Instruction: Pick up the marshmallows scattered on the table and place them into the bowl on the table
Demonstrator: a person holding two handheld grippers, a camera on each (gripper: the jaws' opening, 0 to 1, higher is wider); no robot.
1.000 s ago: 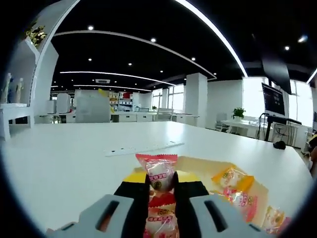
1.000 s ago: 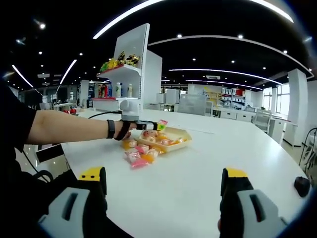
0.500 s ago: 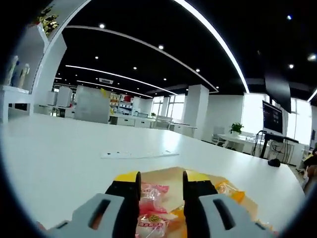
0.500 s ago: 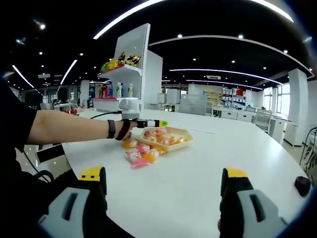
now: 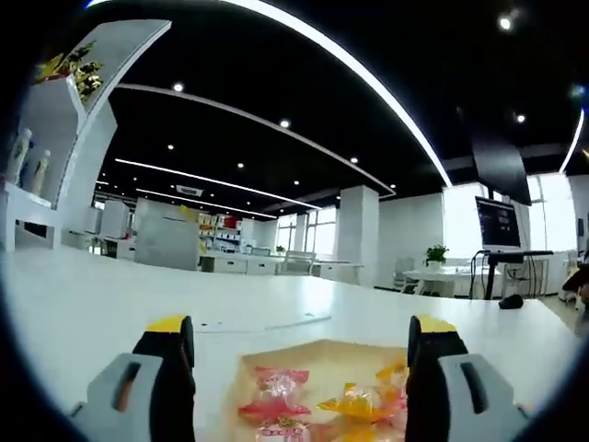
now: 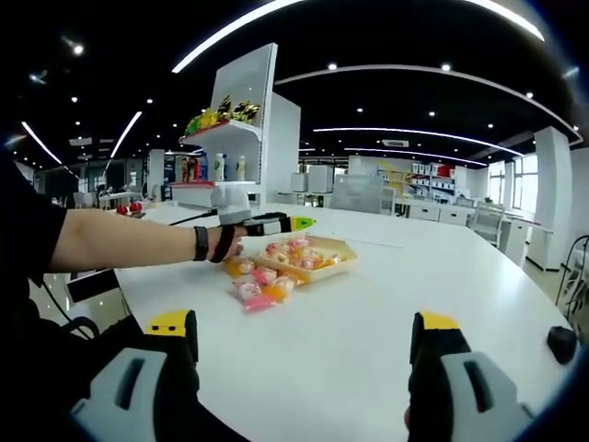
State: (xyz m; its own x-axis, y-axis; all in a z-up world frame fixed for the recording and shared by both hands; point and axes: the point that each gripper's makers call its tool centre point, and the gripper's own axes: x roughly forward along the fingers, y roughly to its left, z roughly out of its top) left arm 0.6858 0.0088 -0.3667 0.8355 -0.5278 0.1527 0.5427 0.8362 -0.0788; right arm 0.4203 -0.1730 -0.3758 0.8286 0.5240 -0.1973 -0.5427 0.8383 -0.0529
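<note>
**Both grippers empty, left one above bowl**

Right gripper (image 6: 304, 345): jaws spread wide, empty, over bare white table (image 6: 386, 304). Farther off, near the table's left edge, loose marshmallows (image 6: 259, 287) lie just beside the bowl (image 6: 317, 267). The person's forearm (image 6: 129, 247) reaches in level from the left, holding the left gripper (image 6: 293, 223), jaws spread, above the bowl.

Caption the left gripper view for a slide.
Open left tool poised above the shallow tan bowl, pink-wrapped marshmallow and orange-wrapped marshmallow lying inside on the white table.
</note>
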